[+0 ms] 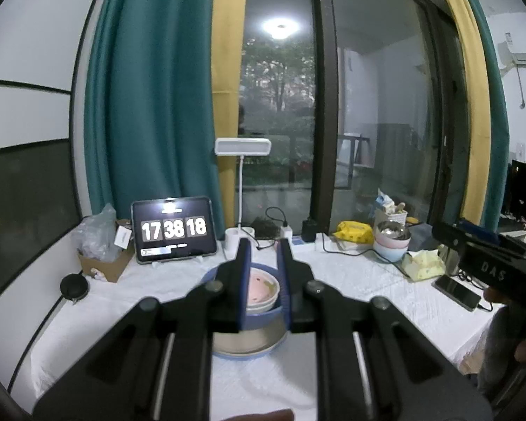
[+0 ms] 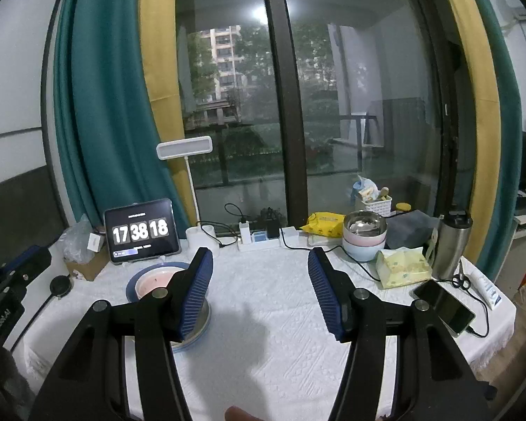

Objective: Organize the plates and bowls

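Your stack of plates (image 1: 249,345), pink bowl (image 1: 261,287) uppermost, is sitting on the white tablecloth (image 2: 280,315) near the clock tablet (image 1: 174,228). Your left gripper (image 1: 264,263) is hovering over it, jaws nearly clenched, gripping nothing. Your right gripper (image 2: 259,280) is hanging released above bare cloth. Stacked bowls (image 2: 364,235) are waiting by the dark window, teal and yellow curtains framing it.
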Demonstrator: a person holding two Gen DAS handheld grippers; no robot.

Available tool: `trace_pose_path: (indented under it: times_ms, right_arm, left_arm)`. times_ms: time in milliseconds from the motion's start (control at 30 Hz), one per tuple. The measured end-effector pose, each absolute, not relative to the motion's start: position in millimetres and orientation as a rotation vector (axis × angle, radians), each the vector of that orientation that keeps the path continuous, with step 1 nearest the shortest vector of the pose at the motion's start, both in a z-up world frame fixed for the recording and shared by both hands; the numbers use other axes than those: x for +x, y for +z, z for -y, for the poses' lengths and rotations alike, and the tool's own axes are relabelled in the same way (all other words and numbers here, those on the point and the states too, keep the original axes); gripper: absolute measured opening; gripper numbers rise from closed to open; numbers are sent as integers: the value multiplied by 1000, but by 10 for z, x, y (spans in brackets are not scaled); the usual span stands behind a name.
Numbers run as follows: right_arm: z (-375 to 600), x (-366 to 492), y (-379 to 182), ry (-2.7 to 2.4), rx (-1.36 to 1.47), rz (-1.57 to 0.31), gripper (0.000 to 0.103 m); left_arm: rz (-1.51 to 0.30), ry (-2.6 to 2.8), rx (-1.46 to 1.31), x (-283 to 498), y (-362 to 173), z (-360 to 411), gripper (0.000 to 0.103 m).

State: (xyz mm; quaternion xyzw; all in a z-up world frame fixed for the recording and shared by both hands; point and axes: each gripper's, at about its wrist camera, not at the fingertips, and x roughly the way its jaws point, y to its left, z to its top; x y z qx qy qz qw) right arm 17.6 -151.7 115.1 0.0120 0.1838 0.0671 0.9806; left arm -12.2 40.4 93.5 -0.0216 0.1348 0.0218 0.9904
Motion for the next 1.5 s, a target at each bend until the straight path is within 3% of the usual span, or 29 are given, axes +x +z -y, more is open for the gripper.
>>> trace_pose_path:
  times_ms: [1500]
  right_arm:
    - [1413, 196, 1116, 136, 20, -380, 60]
  left_arm:
    - [-280, 68, -55, -192, 886, -451, 16]
